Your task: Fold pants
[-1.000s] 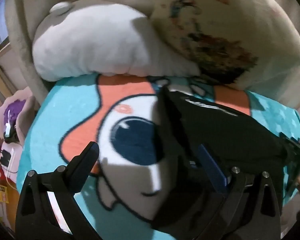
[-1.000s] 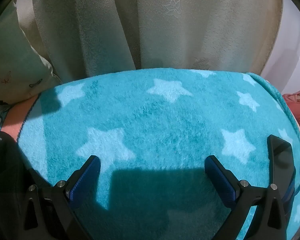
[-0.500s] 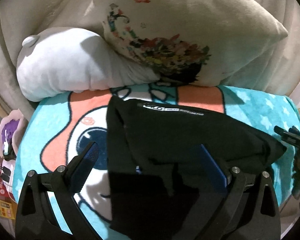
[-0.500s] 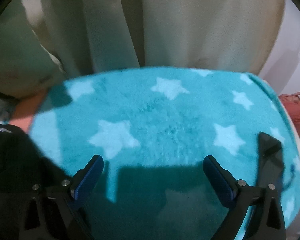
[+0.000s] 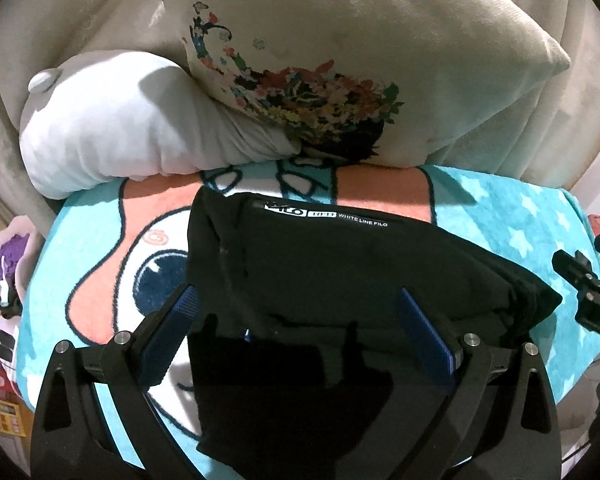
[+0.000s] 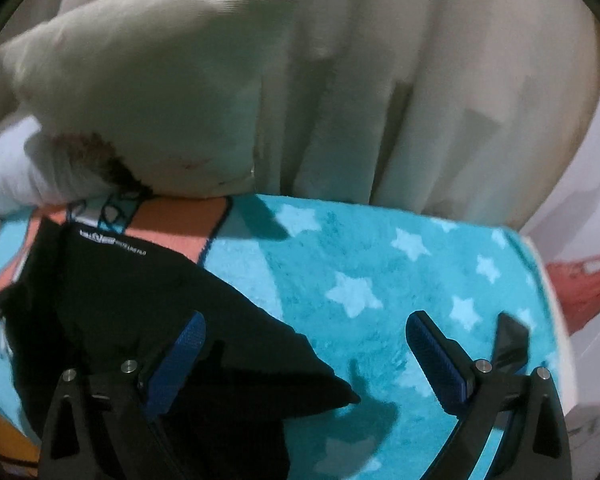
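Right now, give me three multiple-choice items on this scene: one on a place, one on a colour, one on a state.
1. Where do the black pants lie?
A. on the teal star blanket
B. on top of the floral pillow
C. on a wooden floor

2. What colour are the pads of the left gripper?
A. red
B. blue
C. yellow

3. How does the right gripper stand?
A. shut on the pants
B. shut on the blanket
C. open, holding nothing

Answers:
1. A, the dark cloth is spread over the blanket in front of the pillow.
2. B, both pads show blue.
3. C, its jaws are spread wide with blanket and a pants corner showing between them.
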The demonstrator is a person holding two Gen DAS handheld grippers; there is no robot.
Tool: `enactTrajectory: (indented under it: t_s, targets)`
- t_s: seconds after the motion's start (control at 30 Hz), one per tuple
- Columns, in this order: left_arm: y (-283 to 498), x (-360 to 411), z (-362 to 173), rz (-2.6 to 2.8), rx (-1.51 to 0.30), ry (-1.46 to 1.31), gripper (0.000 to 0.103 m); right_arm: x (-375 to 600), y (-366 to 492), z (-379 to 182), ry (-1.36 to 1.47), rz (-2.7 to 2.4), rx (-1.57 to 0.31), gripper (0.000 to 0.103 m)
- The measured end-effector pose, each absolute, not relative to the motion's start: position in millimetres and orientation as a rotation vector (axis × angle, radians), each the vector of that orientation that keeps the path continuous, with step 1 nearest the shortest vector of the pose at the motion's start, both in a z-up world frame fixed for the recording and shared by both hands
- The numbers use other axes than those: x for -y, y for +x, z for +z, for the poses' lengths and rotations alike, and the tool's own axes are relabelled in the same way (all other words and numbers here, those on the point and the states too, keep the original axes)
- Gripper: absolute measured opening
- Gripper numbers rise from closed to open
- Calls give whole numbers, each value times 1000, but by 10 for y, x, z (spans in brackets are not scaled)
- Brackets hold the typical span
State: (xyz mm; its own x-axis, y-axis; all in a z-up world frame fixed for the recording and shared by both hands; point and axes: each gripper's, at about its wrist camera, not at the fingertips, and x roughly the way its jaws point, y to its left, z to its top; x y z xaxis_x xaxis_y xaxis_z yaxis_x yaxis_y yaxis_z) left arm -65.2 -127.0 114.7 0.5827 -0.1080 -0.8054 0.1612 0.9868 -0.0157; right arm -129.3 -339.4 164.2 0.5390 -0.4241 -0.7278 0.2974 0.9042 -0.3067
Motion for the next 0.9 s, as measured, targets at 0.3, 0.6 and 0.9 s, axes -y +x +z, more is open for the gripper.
enactTrajectory:
  t_s: [0.3, 0.6, 0.9]
  targets:
    - [-596, 1197, 1168, -167, -946, 60, 99, 3247, -1260, 1591, -149, -378, -948, 100]
    - [-581, 1162, 1175, -154, -950, 61, 99, 3273, -1223, 1567, -140, -376, -950, 100]
    - [-562, 1119, 1161, -142, -953, 55, 99, 3256, -1196, 1528, -149, -359, -969, 100]
